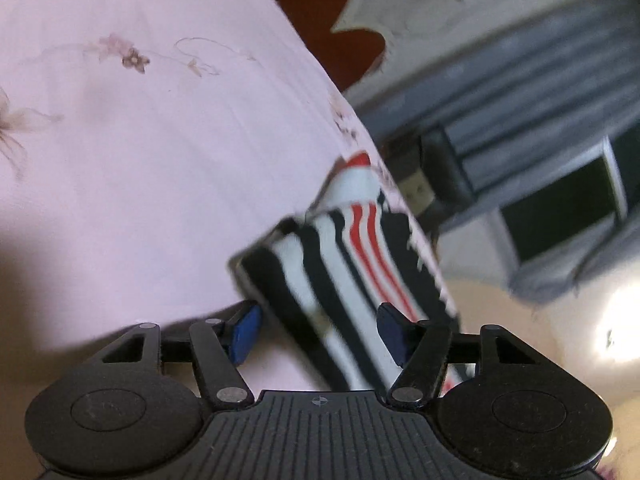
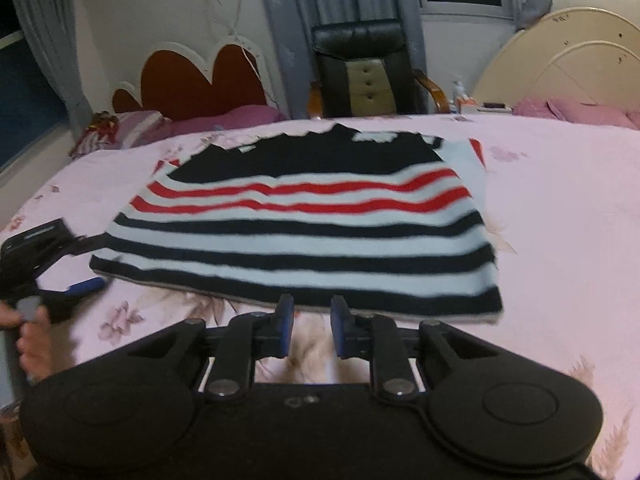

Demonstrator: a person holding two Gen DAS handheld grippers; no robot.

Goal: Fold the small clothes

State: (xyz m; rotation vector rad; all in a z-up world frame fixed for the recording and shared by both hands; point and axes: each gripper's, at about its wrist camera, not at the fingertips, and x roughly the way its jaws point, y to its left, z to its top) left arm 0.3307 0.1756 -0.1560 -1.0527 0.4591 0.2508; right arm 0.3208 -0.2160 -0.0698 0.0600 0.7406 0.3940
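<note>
1. In the right wrist view, the right gripper [image 2: 311,330] is seen at 6 o'clock, its jaws a narrow gap apart with nothing between them; only the floral sheet shows through the gap. The blue fingertips [image 2: 286,330] sit just short of the sweater's near hem.

2. The striped sweater [image 2: 296,216] is laid flat on the pink floral bedsheet [image 2: 560,216] at the centre of that view, already folded into a rough rectangle, with navy bands nearest, red bands beyond them and a navy block toward 12 o'clock.

3. At 9 o'clock the left gripper [image 2: 86,264] is seen at the sweater's near-left corner, held by a person's hand [image 2: 34,344]. In the left wrist view its jaws stand apart, the corner of the sweater [image 1: 344,280] lying between the blue pads [image 1: 244,332]; no clamping can be confirmed, the frame being blurred.

4. The knit is judged soft, limp and fairly thick: no shape would be kept when lifted, and stacked layers could slide apart. Hold is best taken at the hem corners, through all layers at once.

5. Farthest off, from 10 to 1 o'clock, a red scalloped headboard [image 2: 200,80], a black chair [image 2: 368,72] and grey curtains [image 2: 280,20] are visible.
</note>
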